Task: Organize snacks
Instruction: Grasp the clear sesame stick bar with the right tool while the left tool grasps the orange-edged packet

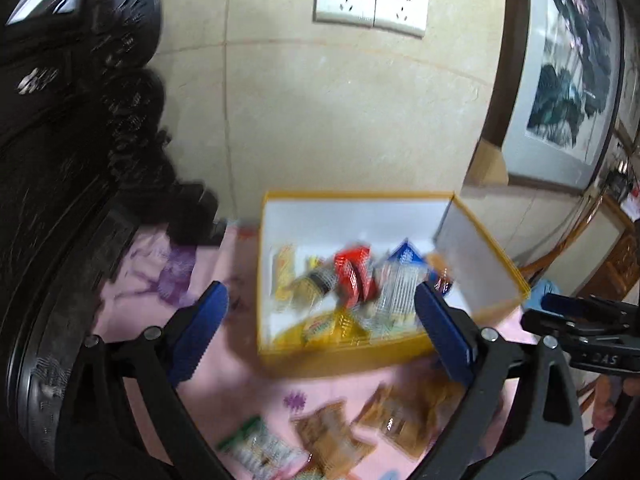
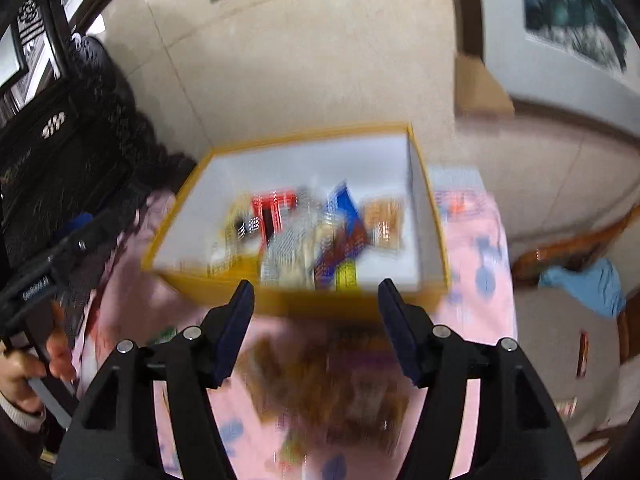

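Both views smear — we can't read the snack packets (image 1: 356,280) in the yellow box (image 2: 224,288). Left tool (image 1: 320,332) and right tool (image 2: 316,328) gape, released, empty. Only the left view shows green packet (image 1: 256,448).

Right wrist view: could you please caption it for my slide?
Open right claw hovers over brown snack packets before the yellow box of snacks.

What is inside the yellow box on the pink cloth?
The yellow box holds a loose pile of snack packets: a red one, a blue one, a brown one. Blur and overlap hide what lies beneath them.
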Motion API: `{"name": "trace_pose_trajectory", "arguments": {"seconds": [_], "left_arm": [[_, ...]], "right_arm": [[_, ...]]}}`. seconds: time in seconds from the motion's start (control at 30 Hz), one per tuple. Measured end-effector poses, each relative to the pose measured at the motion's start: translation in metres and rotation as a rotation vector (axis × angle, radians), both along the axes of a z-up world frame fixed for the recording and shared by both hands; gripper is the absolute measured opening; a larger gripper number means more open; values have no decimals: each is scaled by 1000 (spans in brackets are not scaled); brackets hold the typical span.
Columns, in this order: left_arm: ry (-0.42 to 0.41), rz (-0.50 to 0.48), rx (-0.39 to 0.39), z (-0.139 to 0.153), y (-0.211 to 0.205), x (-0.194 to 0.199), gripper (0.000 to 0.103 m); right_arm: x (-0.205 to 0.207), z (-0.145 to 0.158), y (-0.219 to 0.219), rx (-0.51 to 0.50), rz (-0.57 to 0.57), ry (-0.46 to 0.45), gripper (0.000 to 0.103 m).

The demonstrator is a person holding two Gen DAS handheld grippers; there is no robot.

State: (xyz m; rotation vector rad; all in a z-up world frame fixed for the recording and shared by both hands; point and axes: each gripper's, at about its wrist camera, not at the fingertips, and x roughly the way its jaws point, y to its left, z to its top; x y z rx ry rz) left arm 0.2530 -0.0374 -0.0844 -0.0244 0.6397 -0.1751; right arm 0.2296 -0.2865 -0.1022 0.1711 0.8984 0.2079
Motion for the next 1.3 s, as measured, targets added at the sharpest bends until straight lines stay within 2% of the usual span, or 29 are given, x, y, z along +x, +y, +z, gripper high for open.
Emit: {"name": "trace_pose_trajectory", "arguments": {"seconds": [0.1,0.23,0.43,0.6,0.67,0.77,0.83,0.9,1.03,1.3], "left_arm": [[26,-10,21,-22,7,-29,96],[91,-18,39,-53,14,-61,96],[174,-9,49,-78,32,-95,96],[192,15,47,-86,45,-108,96],[194,14,50,-89,48,-112,96],[203,6,55,-95,48,-114,96],[206,-3,71,-101,46,-113,96],[204,-32,82,-109,40,-112,96],[207,-109,108,-122,22,-111,96],[193,-287,177,-149,-14,-102,96]], "right_arm": [[-35,-34,5,15,-15,81,65],[-59,-83,18,19,-56,206,65],[-63,-118,43,12,-91,266,65],[-51,-128,60,-33,-98,280,61],[-47,-133,65,-31,-90,291,56],[-43,-134,69,-71,-85,271,55],[-42,-134,72,-109,-74,260,49],[-43,-135,72,-140,-61,251,40],[-49,-135,65,-147,-32,243,33],[-67,-134,52,-103,-13,260,31]]}}
